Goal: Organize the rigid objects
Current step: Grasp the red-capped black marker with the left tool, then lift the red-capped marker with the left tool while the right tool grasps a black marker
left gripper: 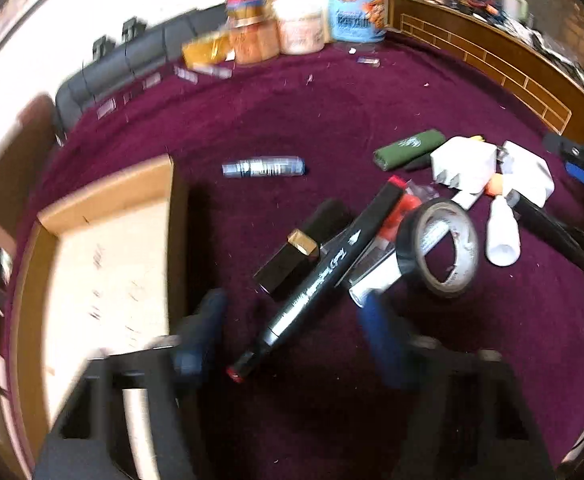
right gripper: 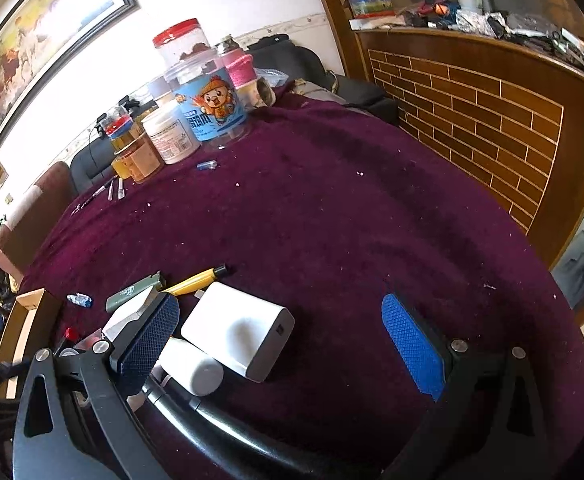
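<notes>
In the left wrist view my left gripper (left gripper: 292, 332) is open and empty, its blue fingers either side of a black marker (left gripper: 316, 276) with red ends. Beside it lie a black and gold tube (left gripper: 296, 256), a roll of black tape (left gripper: 438, 246), a small white bottle (left gripper: 502, 236), a green case (left gripper: 408, 148) and a clear blue vial (left gripper: 263, 167). An open cardboard box (left gripper: 107, 264) sits at the left. In the right wrist view my right gripper (right gripper: 283, 344) is open and empty over a white power bank (right gripper: 237, 330) and a white bottle (right gripper: 191, 366).
Several jars and tubs (right gripper: 195, 108) stand at the far edge of the purple tablecloth (right gripper: 332, 208). A yellow pen (right gripper: 195, 280) lies behind the power bank. A wooden brick-pattern counter (right gripper: 472, 108) rises at the right, dark chairs (left gripper: 131, 60) behind the table.
</notes>
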A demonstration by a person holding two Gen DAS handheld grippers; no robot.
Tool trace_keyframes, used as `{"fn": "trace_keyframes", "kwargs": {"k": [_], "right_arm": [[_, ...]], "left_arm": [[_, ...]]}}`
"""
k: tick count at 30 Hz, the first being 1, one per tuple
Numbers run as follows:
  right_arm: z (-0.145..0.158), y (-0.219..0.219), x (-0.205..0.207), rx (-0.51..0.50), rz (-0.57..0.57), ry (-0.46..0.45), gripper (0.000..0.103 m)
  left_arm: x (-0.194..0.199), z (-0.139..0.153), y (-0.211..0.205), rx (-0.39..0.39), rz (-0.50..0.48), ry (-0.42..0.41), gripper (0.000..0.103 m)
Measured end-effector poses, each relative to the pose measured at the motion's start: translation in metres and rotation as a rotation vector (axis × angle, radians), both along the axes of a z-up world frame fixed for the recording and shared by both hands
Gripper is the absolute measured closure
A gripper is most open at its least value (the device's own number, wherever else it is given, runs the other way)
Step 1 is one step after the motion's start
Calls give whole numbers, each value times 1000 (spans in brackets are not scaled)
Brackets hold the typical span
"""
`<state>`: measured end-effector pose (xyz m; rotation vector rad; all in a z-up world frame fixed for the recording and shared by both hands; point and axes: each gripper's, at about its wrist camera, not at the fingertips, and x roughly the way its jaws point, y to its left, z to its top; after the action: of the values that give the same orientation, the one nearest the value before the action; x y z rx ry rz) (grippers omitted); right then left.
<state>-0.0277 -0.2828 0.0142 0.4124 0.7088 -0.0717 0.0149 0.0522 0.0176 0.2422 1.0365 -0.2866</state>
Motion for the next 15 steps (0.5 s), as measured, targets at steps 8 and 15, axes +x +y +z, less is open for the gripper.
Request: {"fn": "trace_keyframes", "kwargs": {"k": [8, 15], "right_arm": [[-5, -5, 2, 32, -6, 25, 1], [-7, -6, 3, 43, -10, 34, 1]], "left_arm": [[-25, 1, 8, -113, 12, 63, 91], [-5, -4, 1, -214, 87, 38, 58]]}}
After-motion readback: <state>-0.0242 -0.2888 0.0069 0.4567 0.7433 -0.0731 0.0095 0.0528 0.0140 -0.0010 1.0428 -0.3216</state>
